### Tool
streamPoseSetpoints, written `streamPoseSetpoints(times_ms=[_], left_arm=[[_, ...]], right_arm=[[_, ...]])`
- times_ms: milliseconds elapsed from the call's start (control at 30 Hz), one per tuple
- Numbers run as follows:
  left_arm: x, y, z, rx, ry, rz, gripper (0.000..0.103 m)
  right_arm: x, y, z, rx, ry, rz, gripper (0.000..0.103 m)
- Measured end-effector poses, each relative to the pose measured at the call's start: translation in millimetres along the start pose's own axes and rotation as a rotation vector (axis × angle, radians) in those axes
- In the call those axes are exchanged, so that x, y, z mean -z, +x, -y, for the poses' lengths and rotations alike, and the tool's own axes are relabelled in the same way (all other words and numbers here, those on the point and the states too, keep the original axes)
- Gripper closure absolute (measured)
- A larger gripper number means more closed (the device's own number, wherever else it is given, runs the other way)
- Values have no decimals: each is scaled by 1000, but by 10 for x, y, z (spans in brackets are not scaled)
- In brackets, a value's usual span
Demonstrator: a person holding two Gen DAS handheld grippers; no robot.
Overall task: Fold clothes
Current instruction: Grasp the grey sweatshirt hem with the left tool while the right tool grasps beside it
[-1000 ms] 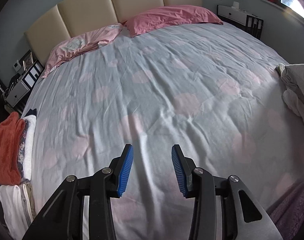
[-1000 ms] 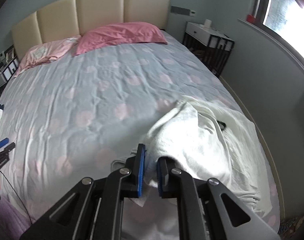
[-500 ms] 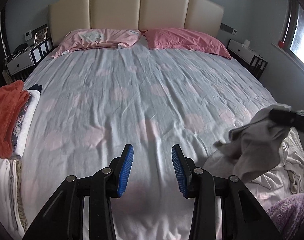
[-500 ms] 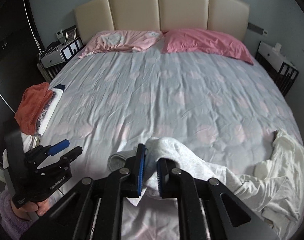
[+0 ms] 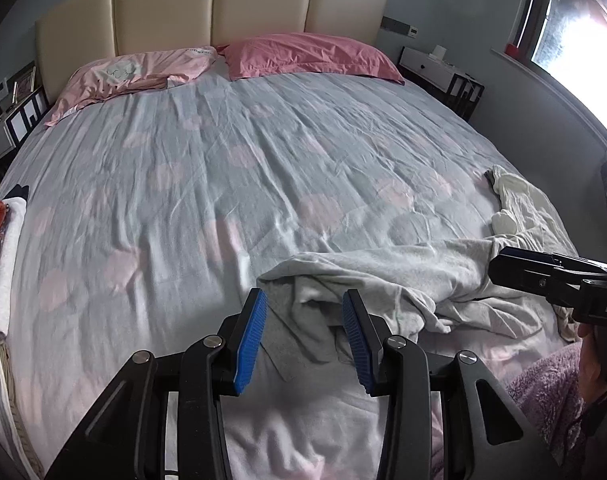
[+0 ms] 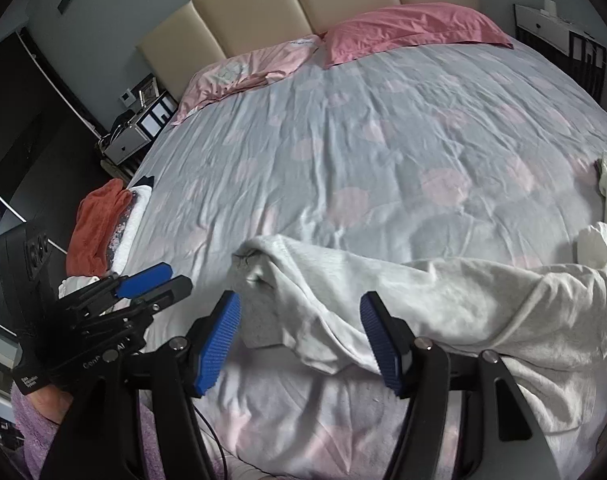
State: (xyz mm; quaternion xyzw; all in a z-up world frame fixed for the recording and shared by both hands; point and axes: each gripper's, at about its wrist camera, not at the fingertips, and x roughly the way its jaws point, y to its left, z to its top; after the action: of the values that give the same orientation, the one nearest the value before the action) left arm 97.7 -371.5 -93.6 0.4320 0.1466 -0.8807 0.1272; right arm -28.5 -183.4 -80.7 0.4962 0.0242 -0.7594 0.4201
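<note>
Grey garment (image 5: 403, 280): light grey, soft knit, lay crumpled and unfolded on the near part of the bed, stretched from the middle toward the right side; one darker grey flap (image 6: 259, 320) showed at its near left end. Edges were bunched and creased.

Left gripper (image 5: 303, 336): blue pads stood apart, nothing between them clamped; the garment's near edge lay on the bed under the gap.

Right gripper (image 6: 299, 344): blue pads stood wide apart, holding nothing, above the garment's near left portion. In the left wrist view it entered from the right edge, over the garment's right end.

White clothing (image 5: 515, 208): a loose pale heap lay at the bed's right edge, just beyond the grey garment.

Folded stack (image 6: 99, 236): orange, patterned and white items were piled at the bed's left edge, well apart from the garment.

Bed cover (image 5: 223, 168): grey-blue with faint pink round patches, wrinkled throughout.

Pillows: one pale pink (image 5: 131, 76), one deeper pink (image 5: 311, 58), lay side by side against a cream panelled headboard (image 5: 215, 8).

Room: nightstands stood either side of the bed; a bright window (image 5: 575, 28) was on the right wall. A fuzzy purple sleeve (image 5: 543, 392) showed at the lower right.
</note>
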Motion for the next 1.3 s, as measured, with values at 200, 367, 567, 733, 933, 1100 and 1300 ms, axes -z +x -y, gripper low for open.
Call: streamPoseSetpoints(times_ms=[200, 367, 567, 733, 933, 1100, 1300], left_arm=[[72, 280, 110, 38, -8, -80, 61], [133, 475, 223, 121, -66, -114, 61], [66, 696, 345, 166, -140, -134, 56], [36, 908, 427, 178, -184, -161, 56], [69, 1034, 436, 121, -140, -170, 84], [52, 866, 401, 97, -122, -90, 97], [24, 487, 319, 80, -120, 15, 99]], right_arm=[[228, 137, 473, 76, 94, -43, 41], [464, 396, 619, 84, 135, -100, 41], [444, 515, 623, 159, 117, -96, 42], [352, 641, 718, 197, 133, -95, 42], [270, 872, 765, 183, 114, -103, 71], [232, 789, 766, 166, 102, -38, 96], [210, 402, 542, 177, 28, 101, 99]])
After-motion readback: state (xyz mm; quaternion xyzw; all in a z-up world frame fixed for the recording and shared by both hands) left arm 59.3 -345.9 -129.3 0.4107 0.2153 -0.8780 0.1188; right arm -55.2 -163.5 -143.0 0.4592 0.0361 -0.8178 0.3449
